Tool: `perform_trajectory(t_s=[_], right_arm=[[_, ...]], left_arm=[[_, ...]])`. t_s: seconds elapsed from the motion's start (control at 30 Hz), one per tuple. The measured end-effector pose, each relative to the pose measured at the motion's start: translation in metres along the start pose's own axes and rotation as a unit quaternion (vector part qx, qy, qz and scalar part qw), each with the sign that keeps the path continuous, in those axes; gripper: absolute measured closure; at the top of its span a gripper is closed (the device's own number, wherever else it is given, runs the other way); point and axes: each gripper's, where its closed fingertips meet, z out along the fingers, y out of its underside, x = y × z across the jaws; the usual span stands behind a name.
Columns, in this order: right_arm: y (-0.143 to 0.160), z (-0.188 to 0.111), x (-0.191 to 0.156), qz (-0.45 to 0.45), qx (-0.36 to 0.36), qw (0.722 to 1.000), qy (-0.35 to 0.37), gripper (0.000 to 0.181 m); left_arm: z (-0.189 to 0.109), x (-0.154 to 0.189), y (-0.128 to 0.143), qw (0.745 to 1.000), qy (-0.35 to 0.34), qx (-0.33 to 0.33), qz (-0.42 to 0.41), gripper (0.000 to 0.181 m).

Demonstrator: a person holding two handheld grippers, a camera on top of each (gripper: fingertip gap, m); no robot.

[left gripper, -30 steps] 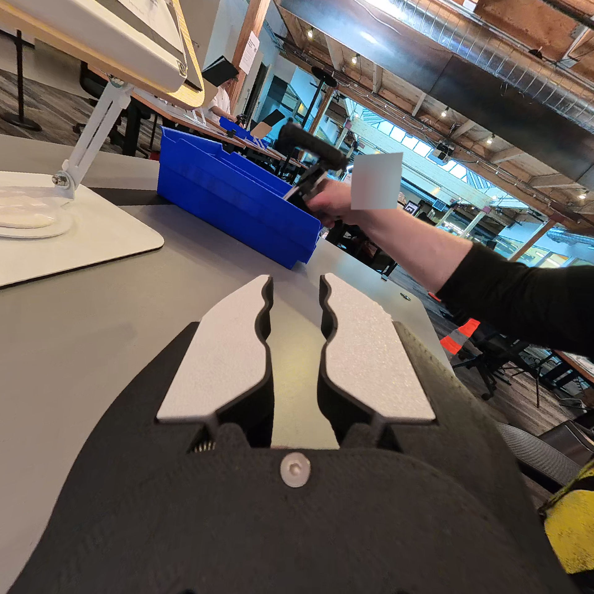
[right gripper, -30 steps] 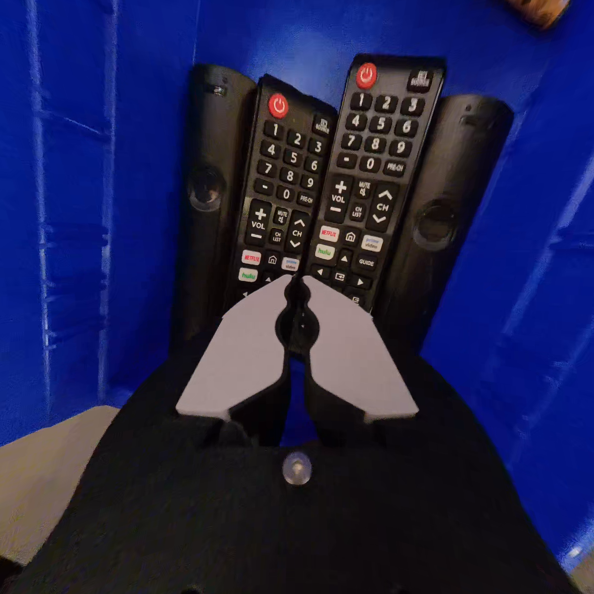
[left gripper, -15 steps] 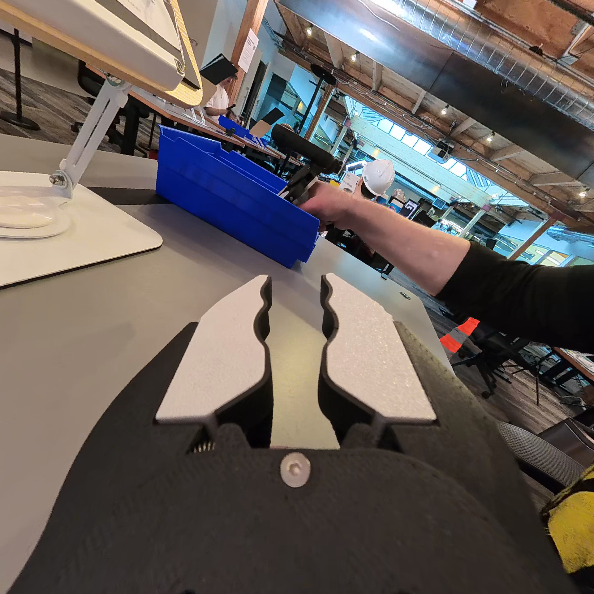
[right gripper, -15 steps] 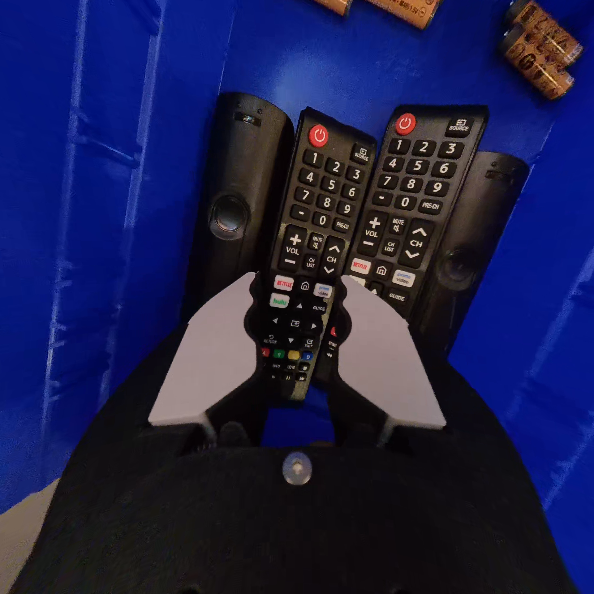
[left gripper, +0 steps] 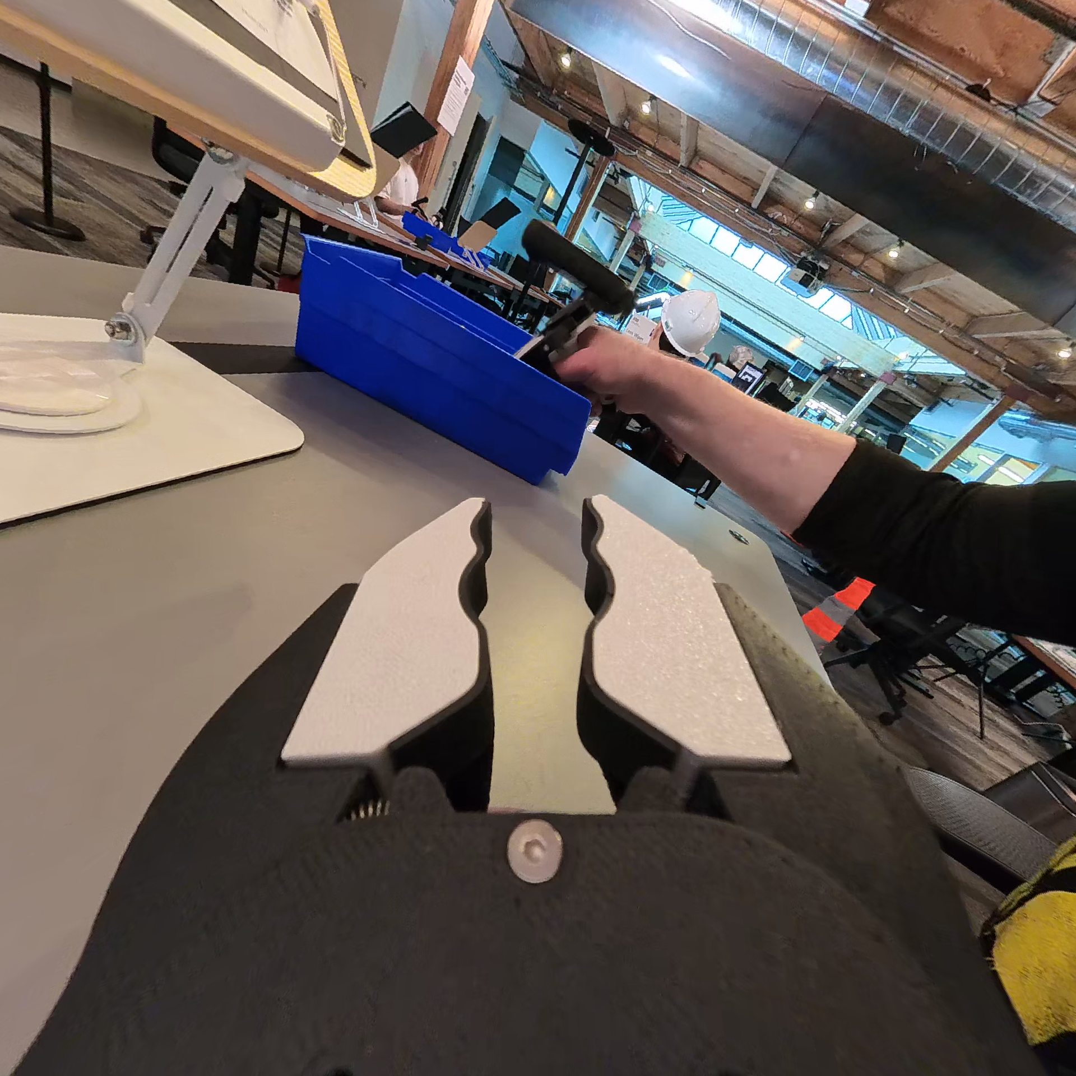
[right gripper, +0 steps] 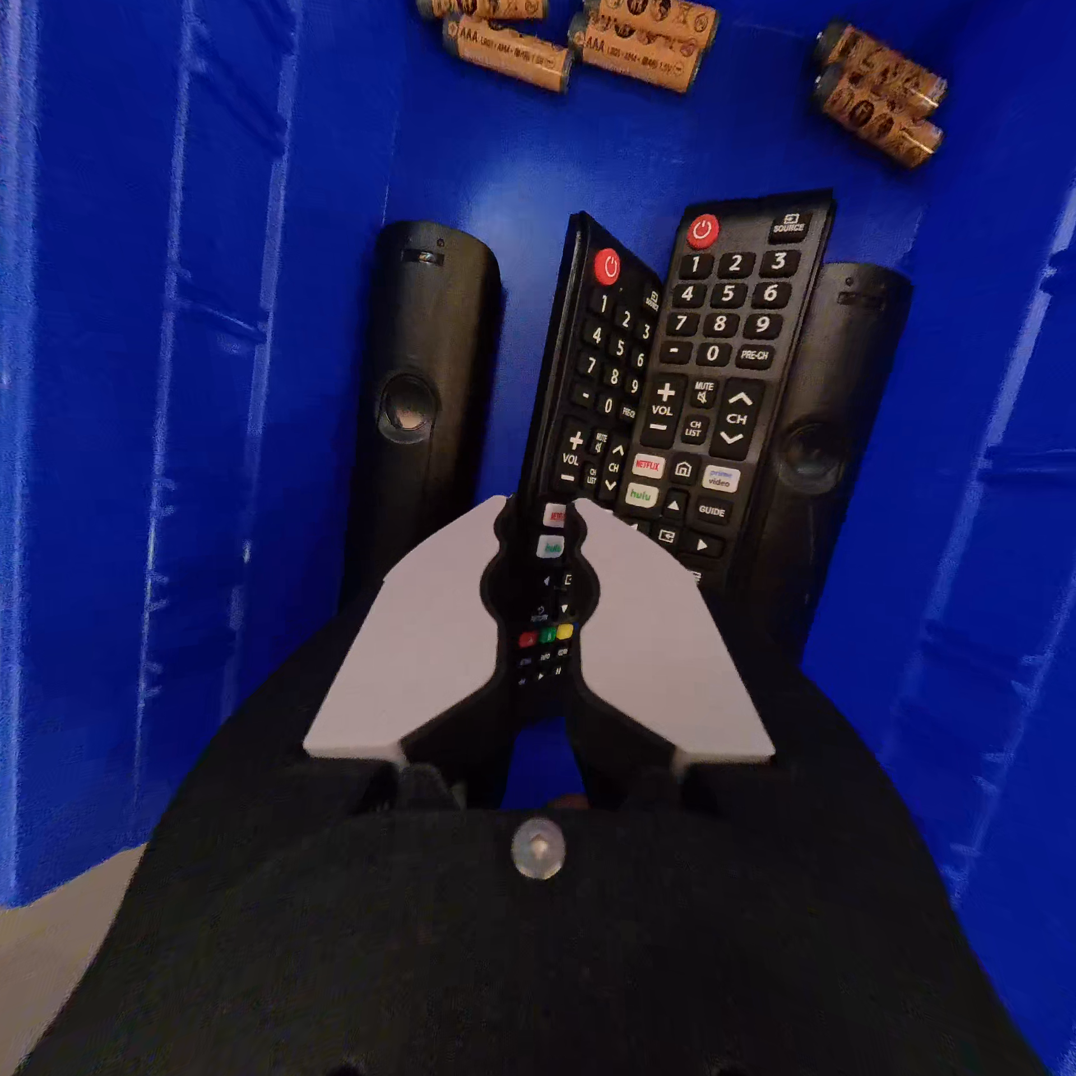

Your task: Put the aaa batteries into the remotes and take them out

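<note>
Right gripper (right gripper: 538,512) clenched on the lower end of one black remote (right gripper: 588,372), tilted on its edge inside the blue bin (right gripper: 145,407). Second remote (right gripper: 728,372) flat just at 3 o'clock of it; batteries (right gripper: 634,43) at 12 o'clock. Left gripper (left gripper: 535,512) released, above grey table (left gripper: 174,582), holding nothing.

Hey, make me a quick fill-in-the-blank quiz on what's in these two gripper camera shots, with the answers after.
1. The right gripper is shut on the tilted black button remote, whose power button is ____.
2. The remotes lie inside a ____ plastic bin.
3. The left gripper is ____ and holds nothing above the grey table.
4. The copper-coloured batteries lie on the bin's ____.

Answers: red; blue; open; floor
</note>
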Motion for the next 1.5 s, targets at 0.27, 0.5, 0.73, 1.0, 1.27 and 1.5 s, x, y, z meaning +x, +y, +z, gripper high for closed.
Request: perform_trajectory(t_s=[0.27,0.5,0.73,1.0,1.27,1.5], right_arm=[[-0.010,-0.023,-0.043,0.061,0.036,0.968,-0.242,0.167],[-0.004,0.000,-0.003,0.069,-0.024,0.990,-0.121,0.166],[0.002,-0.001,0.025,0.005,-0.064,0.998,0.005,0.165],[-0.013,-0.016,0.002,0.013,-0.017,0.997,-0.078,0.181],[-0.014,-0.012,0.034,-0.020,-0.021,0.999,0.033,0.146],[0.012,0.004,0.027,-0.031,-0.084,0.996,0.027,0.130]], left_arm=[[0.004,-0.002,0.004,1.000,0.002,-0.006,-0.005,0.151],[0.004,-0.002,0.005,1.000,0.003,-0.009,-0.005,0.151],[0.004,-0.001,0.005,1.000,0.005,-0.010,-0.003,0.150],[0.005,-0.001,0.006,1.000,0.004,-0.013,-0.003,0.149],[0.005,-0.001,0.007,1.000,0.006,-0.014,-0.004,0.149],[0.006,-0.001,0.008,1.000,0.007,-0.016,-0.003,0.148]])
